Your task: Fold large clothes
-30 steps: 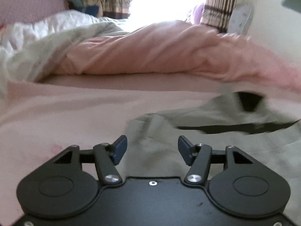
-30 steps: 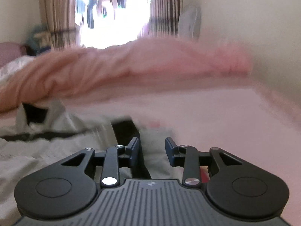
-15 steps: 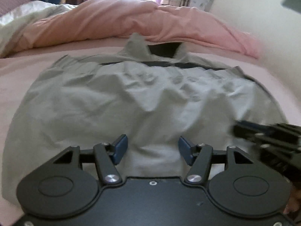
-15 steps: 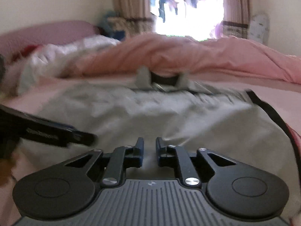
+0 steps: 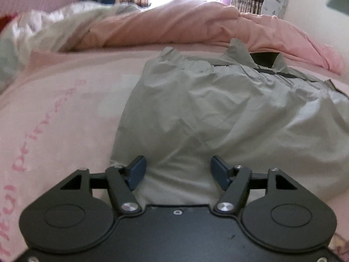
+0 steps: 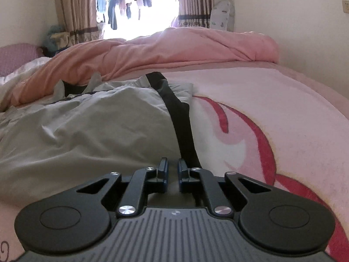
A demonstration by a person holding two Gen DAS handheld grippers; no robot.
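On pink blanket (image 6: 272,100), rumpled grey jacket (image 5: 218,113); left gripper (image 5: 177,170) agape

Black tongs (image 5: 178,172), blue pads (image 5: 137,170)

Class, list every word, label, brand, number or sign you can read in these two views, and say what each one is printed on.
"Princess", roughly: pink lettering on the pink bed sheet, curved and blurred in the left wrist view, so this reading is uncertain.
More pink letters on the sheet at the left edge: too cut off and blurred to read.
Small round mark on the right gripper housing: too small to read.
Grey garment: no text visible.
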